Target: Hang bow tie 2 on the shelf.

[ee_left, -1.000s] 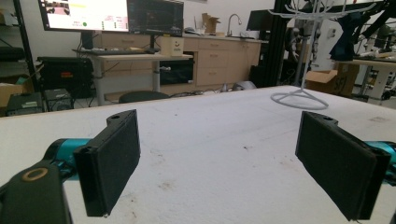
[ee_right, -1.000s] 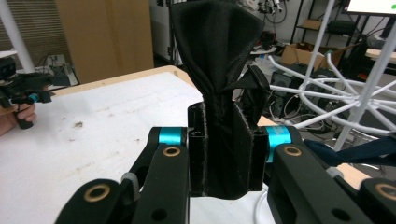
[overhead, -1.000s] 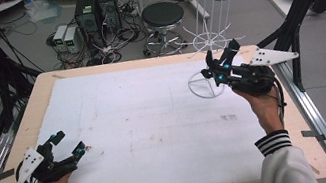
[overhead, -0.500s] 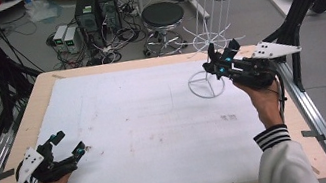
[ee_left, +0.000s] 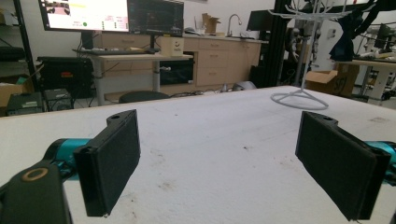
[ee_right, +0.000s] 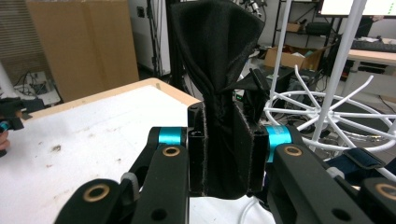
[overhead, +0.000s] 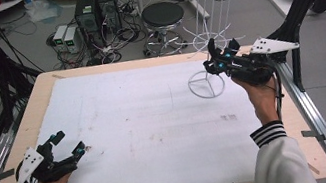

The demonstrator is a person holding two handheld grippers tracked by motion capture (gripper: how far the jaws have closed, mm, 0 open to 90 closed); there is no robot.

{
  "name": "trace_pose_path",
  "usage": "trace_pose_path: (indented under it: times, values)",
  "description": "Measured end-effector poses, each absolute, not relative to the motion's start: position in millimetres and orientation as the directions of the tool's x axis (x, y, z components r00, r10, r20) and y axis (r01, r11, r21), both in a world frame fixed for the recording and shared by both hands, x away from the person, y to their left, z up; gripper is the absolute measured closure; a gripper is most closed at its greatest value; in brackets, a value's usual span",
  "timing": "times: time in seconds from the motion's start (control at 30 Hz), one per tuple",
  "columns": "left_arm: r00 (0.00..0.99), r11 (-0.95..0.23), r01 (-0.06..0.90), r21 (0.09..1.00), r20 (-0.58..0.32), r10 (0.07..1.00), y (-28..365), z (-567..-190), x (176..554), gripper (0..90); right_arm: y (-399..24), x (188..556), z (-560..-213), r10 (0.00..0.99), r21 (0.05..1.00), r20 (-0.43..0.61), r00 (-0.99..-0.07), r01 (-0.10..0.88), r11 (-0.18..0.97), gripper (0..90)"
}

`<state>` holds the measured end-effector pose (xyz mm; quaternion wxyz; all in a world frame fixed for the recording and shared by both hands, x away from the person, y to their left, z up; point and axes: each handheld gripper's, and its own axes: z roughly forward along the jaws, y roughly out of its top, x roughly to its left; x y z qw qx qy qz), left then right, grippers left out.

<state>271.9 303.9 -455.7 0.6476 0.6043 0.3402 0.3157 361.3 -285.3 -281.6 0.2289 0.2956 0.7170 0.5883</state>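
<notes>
we hold a black cloth (ee_right: pixel 223 93) in our right gripper (overhead: pixel 216 59), whose jaws are closed tight on its lower part so the fabric bunches between the pads and fans out above them, its long axis running up along the jaws. the white wire rack (overhead: pixel 211 17) stands at the far right of the counter (overhead: pixel 97 72), its round base (overhead: pixel 206 85) resting on the white sheet just beside that gripper. seen along the right gripper, the rack's upright rods and curved prongs (ee_right: pixel 327 107) lie just to the right of the cloth and slightly beyond it, so we judge the coming move is a short carry toward a prong. our left gripper (overhead: pixel 62 152) rests at the near left corner, jaws wide apart and empty, well apart from the rack; the right hand is plainly the nearer one.
</notes>
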Motion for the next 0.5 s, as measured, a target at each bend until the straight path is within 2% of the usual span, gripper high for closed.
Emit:
trace_pose_path:
  times: [0.5]
  values:
    - [0.568, 0.072, 0.005, 0.997, -0.062, 0.820, 304.6, -455.7, 271.9, 14.4, -283.9, 370.7, -271.6, 0.734, 0.975, -0.015, -0.679, 0.154, 0.162, 76.5]
